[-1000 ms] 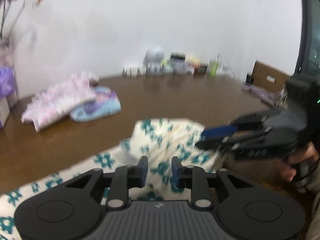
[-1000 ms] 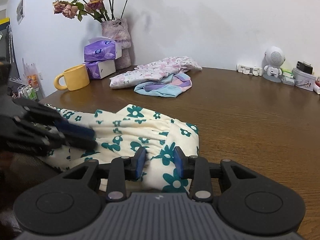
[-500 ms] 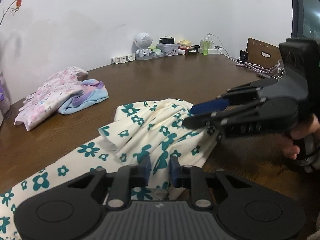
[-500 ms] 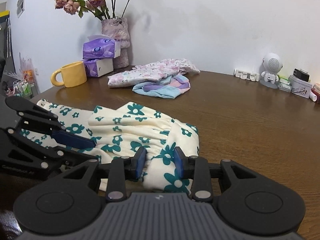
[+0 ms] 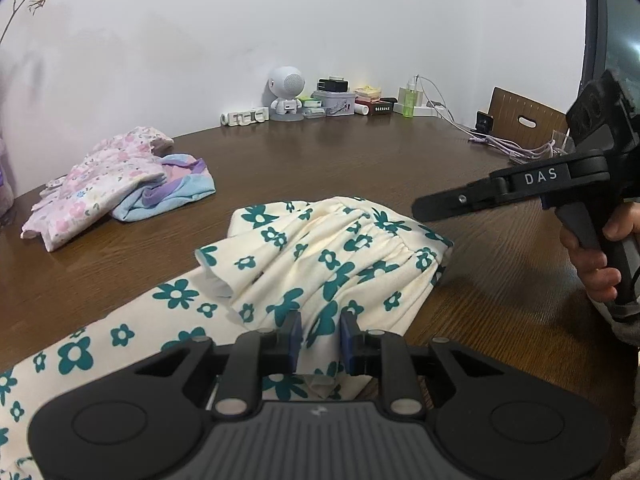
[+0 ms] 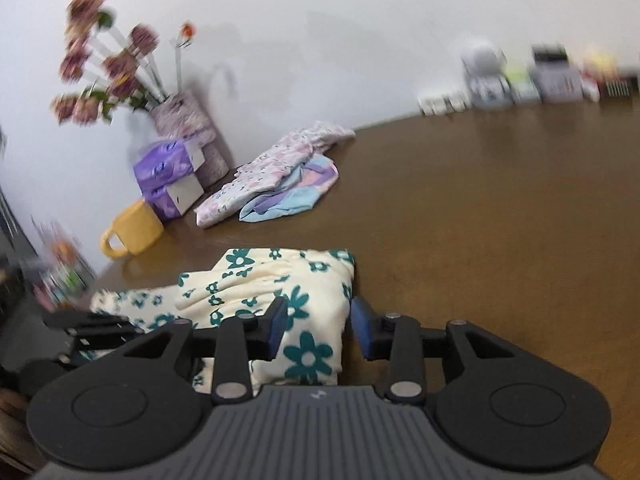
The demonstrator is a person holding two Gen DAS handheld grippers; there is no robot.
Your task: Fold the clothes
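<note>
A cream garment with teal flowers [image 5: 328, 256] lies partly folded on the brown table [image 5: 360, 168]; it also shows in the right wrist view [image 6: 280, 284]. My left gripper [image 5: 319, 342] has its jaws parted around a fold of the garment at its near edge, with cloth between the pads. My right gripper [image 6: 318, 330] is open above the garment's near right corner, the cloth no longer pinched. In the left wrist view the right gripper [image 5: 500, 192] hovers to the right of the garment, raised off it.
A pile of pink floral and blue clothes [image 5: 116, 184] lies at the back left. A flower vase [image 6: 188, 136], tissue packs [image 6: 168, 176] and a yellow mug [image 6: 134, 234] stand at the left. A robot-shaped speaker [image 5: 286, 94], boxes and cables line the wall.
My right gripper has opened, let go of the garment and lifted away with a fast swing. My left gripper's jaws have widened slightly on the fold. The garment now lies flatter.
</note>
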